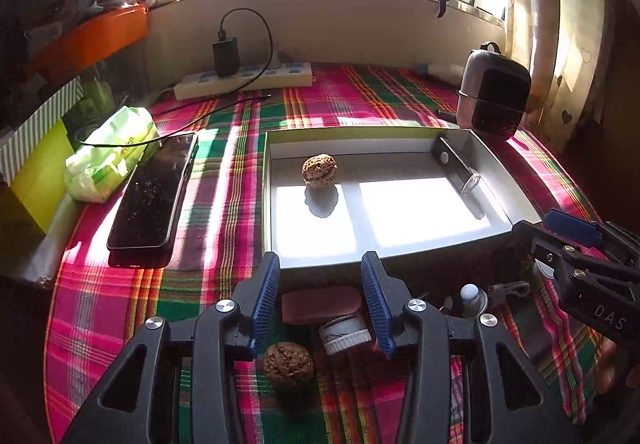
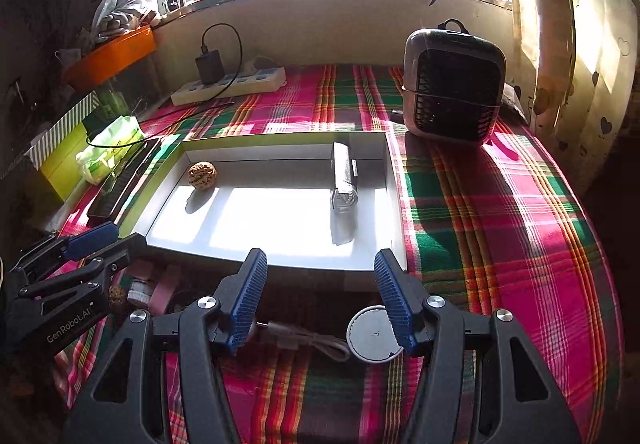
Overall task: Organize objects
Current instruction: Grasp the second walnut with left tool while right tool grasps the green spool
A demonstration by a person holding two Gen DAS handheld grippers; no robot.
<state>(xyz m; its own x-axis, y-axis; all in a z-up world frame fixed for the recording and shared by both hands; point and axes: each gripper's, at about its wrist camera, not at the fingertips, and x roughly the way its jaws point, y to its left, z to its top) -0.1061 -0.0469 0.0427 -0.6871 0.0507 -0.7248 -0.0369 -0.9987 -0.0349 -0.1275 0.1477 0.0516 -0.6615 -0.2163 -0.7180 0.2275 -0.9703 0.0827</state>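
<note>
White tray [image 1: 500, 180] mid-table: 1 walnut [image 1: 319, 171] + silver tube [image 1: 458, 168] already inside. Second walnut [image 1: 287, 364], cap [image 1: 345, 332], round disc [image 2: 374, 338] etc. wait outside. Left claw [image 1: 320, 304] & right claw [image 2: 320, 298] both wide, empty.

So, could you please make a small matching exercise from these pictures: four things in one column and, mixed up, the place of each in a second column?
Things:
1. walnut
2. second walnut
3. phone
4. small fan

Places:
A. on the cloth, left of the white tray
B. inside the tray, near its far left corner
C. on the cloth, behind the tray's right far corner
D. on the cloth in front of the tray, by the left tongs

Pairs: 1-B, 2-D, 3-A, 4-C
</note>
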